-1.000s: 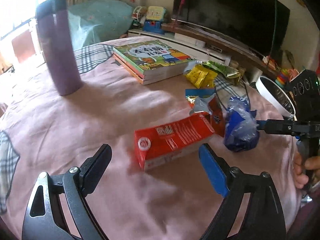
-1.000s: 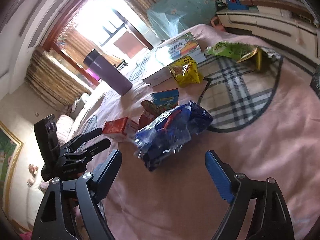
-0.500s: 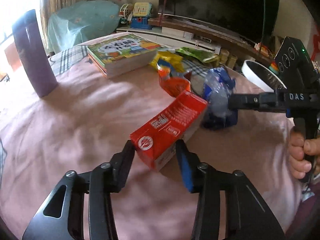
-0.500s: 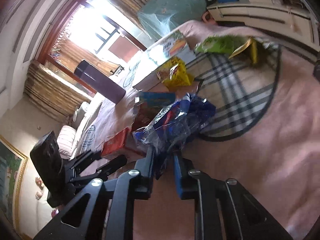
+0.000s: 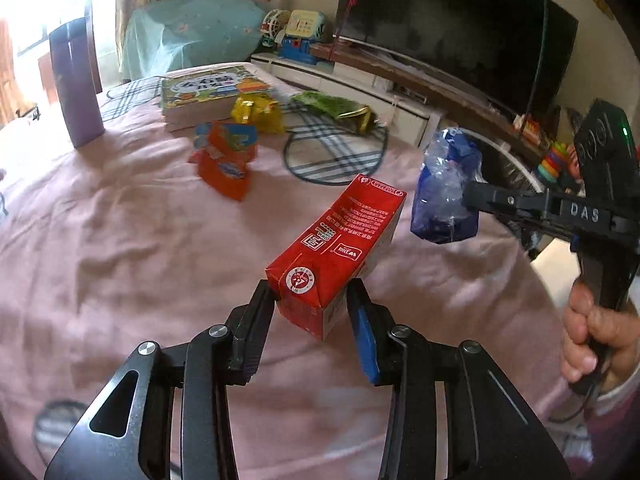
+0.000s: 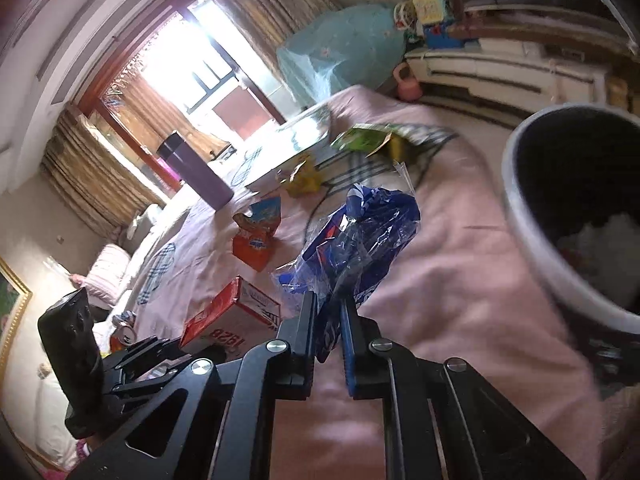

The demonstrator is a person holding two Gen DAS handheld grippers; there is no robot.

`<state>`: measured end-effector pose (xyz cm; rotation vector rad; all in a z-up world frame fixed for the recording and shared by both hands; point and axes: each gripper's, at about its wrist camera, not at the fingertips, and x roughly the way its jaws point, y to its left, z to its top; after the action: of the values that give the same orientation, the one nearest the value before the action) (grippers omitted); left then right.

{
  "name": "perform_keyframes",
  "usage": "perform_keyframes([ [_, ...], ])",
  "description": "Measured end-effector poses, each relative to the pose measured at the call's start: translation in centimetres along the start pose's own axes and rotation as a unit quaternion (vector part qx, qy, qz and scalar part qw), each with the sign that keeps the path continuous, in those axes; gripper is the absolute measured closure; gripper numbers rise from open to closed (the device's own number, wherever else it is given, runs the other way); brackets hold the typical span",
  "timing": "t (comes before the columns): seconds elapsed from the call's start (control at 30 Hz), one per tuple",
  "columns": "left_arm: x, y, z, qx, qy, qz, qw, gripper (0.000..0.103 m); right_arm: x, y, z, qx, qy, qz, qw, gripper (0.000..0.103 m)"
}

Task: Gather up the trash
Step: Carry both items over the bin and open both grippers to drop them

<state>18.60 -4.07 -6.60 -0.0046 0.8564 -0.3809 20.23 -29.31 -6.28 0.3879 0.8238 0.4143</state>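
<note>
I am working in a home living room. At twelve o'clock a large dark television [image 5: 452, 28] sits above a low white TV cabinet [image 5: 340, 80] holding children's toys [image 5: 298, 34]. Curtains [image 6: 100, 168] flank a bright window [image 6: 216, 60] at ten o'clock, and a gold-framed picture [image 6: 12, 300] hangs at nine.

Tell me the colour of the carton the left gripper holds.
Red carton with white print; clearest in the left wrist view.

Left tongs [image 5: 311, 305] apparently lift red carton [image 5: 340, 248].
</note>
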Motion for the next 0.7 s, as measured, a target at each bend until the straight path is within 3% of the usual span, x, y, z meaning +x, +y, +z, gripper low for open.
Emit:
perform_keyframes([
  [0.27, 0.2, -4.5, 0.8, -0.016, -0.017, -0.018, 0.9996, 0.067, -4.8, -2.1, -0.4, -0.001, -0.041, -0.040, 0.998, 0.092],
  [0.7, 2.0, -12.1, 4.0, 0.012, -0.017, -0.039, 0.9990, 0.067, -10.2, -6.4, 0.3, 0.015, -0.089, -0.100, 0.991, 0.092],
])
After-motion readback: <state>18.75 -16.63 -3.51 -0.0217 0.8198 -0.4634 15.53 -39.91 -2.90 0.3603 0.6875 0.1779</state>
